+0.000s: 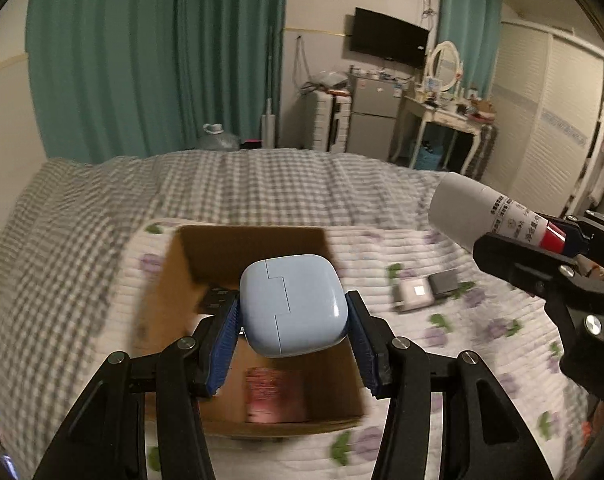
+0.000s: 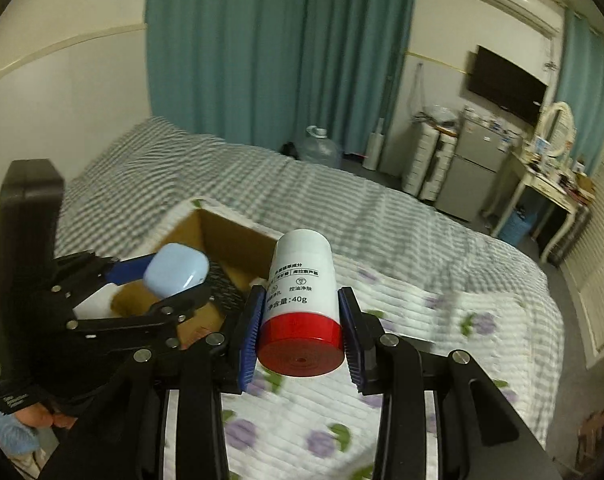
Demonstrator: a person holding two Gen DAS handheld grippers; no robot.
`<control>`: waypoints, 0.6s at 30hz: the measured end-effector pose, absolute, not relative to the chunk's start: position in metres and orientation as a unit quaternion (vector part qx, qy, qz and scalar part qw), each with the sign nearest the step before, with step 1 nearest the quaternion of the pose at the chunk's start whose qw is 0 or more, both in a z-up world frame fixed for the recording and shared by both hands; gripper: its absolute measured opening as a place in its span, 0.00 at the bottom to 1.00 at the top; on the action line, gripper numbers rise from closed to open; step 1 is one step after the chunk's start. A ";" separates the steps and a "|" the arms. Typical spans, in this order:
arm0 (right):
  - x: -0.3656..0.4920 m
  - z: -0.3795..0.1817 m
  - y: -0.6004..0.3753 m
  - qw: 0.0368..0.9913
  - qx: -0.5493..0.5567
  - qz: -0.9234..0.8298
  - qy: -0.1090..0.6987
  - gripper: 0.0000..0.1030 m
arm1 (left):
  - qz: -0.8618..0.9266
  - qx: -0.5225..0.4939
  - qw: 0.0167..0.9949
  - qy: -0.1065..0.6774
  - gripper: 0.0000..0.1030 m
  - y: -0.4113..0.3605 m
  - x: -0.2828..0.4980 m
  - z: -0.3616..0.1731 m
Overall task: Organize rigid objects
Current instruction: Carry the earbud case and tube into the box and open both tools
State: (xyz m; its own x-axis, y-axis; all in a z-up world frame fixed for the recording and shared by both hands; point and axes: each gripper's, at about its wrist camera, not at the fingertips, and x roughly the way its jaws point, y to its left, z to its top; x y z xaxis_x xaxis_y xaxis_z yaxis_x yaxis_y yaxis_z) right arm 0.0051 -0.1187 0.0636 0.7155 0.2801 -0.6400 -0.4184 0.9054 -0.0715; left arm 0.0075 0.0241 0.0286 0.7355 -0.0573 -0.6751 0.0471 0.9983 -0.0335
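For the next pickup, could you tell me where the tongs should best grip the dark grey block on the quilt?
Probably from above, across the two long flat sides of the dark grey block. It lies flat on the quilt, touching the white box on one side, so grip the free faces.

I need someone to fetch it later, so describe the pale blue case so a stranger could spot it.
Find the open cardboard box on the flowered quilt on the bed. Above it, the left tongs grip the blue case: a smooth, rounded pebble shape, unlike the white bottle with a red cap in the right tongs.

left gripper [image 1: 293,344]: black linkage | blue pads | silver screws
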 end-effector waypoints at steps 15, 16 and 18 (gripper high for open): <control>0.049 -0.041 -0.045 0.867 -0.137 0.269 0.396 0.35 | -0.032 0.040 0.900 0.433 0.51 0.068 0.032 -0.053; 0.051 -0.048 -0.043 0.862 -0.139 0.276 0.402 0.35 | -0.035 0.045 0.898 0.436 0.51 0.068 0.033 -0.057; 0.054 -0.058 -0.040 0.856 -0.144 0.284 0.407 0.35 | -0.042 0.055 0.893 0.444 0.51 0.067 0.035 -0.063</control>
